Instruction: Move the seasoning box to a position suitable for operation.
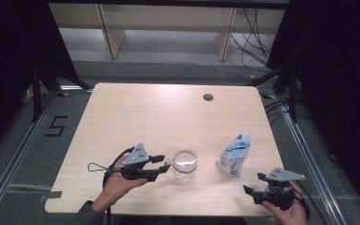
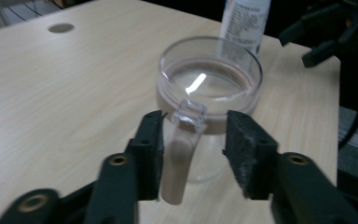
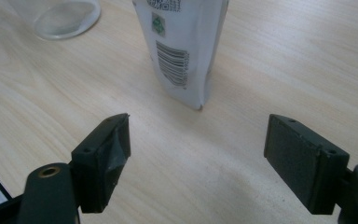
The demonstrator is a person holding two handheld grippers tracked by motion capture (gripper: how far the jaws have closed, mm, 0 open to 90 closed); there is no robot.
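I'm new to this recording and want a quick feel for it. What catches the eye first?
The clear plastic measuring cup with a handle stands near the table's front edge, its handle between the open jaws of the left claw. To its right stands a white and blue printed pouch, with the right claw open just short of it.

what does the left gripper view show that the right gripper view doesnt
Left gripper view alone: the clear cup's handle between the left tool's open jaws, one pad against it, the other apart; the cup's open rim; the table's round hole; the other tool, dark, at upper right.

Right gripper view alone: the right tool wide open on nothing, and the barcode near the pouch's bottom edge.

Both: the clear cup, the white pouch standing upright, and the wooden table.
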